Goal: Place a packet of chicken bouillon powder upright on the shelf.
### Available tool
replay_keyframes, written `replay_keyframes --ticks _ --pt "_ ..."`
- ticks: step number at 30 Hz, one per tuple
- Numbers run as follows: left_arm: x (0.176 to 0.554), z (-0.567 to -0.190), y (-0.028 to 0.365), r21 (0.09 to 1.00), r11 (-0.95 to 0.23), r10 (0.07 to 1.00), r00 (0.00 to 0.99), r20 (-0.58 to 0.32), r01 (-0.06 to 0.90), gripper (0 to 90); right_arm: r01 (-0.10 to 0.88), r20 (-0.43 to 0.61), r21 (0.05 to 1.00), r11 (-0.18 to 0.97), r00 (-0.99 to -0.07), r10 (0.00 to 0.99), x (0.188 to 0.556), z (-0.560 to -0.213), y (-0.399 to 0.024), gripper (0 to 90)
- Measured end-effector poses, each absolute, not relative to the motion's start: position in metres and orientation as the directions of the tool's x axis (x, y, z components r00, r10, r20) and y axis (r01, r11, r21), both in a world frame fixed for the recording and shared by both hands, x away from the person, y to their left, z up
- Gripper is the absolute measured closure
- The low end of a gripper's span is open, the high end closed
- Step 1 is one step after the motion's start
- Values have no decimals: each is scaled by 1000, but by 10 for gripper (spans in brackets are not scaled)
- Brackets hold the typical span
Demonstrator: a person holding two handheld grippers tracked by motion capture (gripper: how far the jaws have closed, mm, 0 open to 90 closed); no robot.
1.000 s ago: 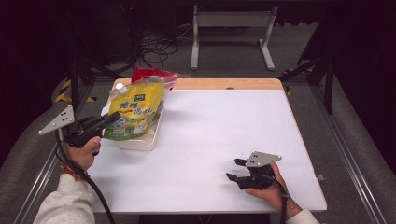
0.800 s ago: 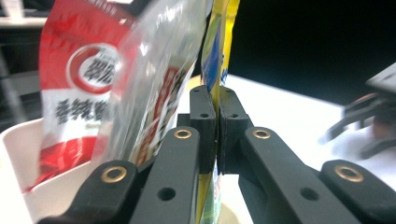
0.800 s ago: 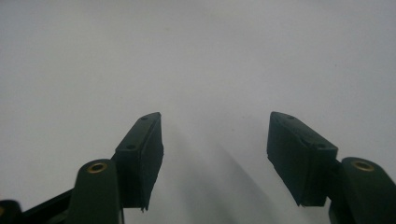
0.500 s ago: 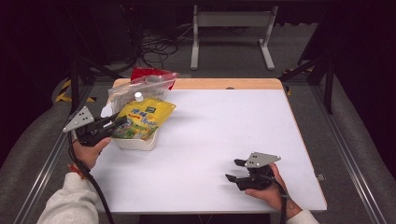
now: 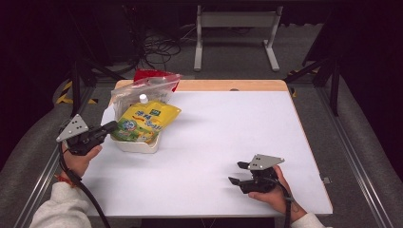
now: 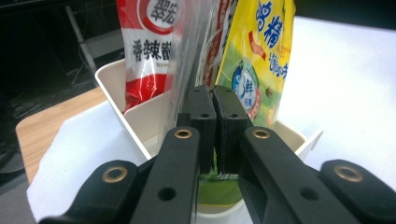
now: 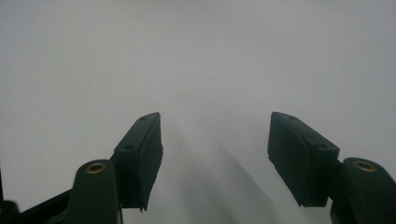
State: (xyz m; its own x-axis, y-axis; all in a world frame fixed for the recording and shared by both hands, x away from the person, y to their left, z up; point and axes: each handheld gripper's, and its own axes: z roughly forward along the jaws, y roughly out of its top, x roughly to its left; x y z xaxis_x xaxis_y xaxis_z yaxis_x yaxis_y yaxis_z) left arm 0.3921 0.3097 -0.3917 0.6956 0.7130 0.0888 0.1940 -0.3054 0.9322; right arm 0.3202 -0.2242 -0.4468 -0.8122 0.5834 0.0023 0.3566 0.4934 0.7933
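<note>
The yellow pouch lies tilted across the white tub at the far left of the counter, its cap end resting toward the clear bag behind. The left hand-held gripper is clamped on the pouch's near edge — in its own view the pads meet on the green foil. Best to lower gently, then let go only once the pouch is settled inside the tub's walls. The right hand-held gripper rests on the counter, jaws apart — empty.

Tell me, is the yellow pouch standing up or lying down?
Lying down: the yellow pouch rests tilted across the white tub, its cap pointing away.
</note>
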Motion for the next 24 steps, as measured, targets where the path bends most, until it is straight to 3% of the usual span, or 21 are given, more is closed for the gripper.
replay_keyframes --ticks 2,8,24 --pt "392 -394 306 911 -355 724 678 126 210 887 355 0 791 499 -815 580 320 -447 -223 349" --pt "396 -407 306 880 -388 744 656 124 274 900 353 2 792 497 -817 577 321 -447 -222 347" --pt "391 -414 311 865 -399 735 670 104 304 890 357 3 796 488 -809 587 323 -445 -224 344"
